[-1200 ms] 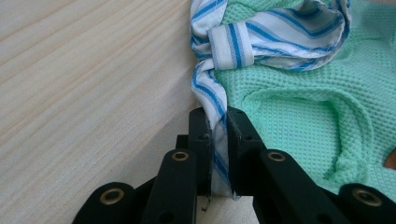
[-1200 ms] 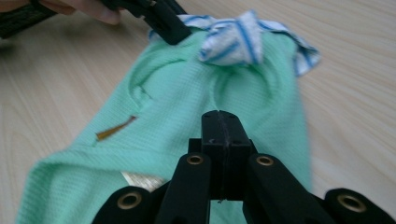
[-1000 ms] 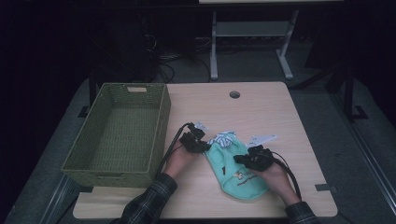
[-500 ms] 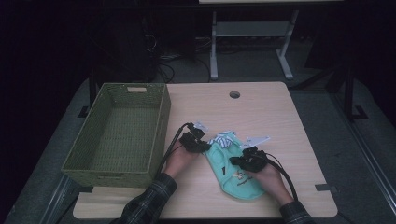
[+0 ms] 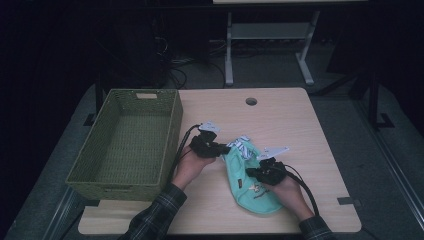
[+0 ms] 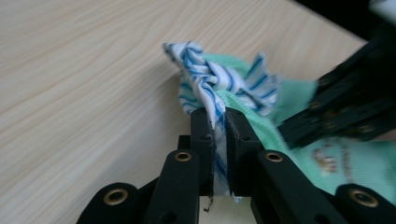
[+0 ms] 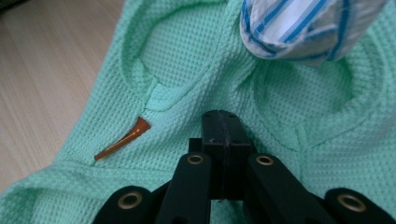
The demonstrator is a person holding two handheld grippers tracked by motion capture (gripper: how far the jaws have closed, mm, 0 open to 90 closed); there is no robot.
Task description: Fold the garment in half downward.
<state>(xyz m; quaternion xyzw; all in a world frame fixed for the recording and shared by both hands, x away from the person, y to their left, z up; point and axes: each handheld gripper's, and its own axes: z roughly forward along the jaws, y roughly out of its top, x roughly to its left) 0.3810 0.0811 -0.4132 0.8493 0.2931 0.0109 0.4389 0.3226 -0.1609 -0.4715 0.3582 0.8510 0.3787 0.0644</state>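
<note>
High view: the mint-green waffle-knit garment (image 5: 252,187) lies on the light wooden table (image 5: 290,120), right of the green woven basket (image 5: 125,140). Left gripper view: the left gripper (image 6: 219,119) pinches the blue-and-white striped cloth (image 6: 219,81). Right gripper view: the right gripper (image 7: 223,122), jaws pressed together, sits over the garment

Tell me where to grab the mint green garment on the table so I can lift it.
Grip the green garment at its near hem edge, coming from the person's side: it lies flat there, free of the striped cloth bunched in the left gripper.
</note>
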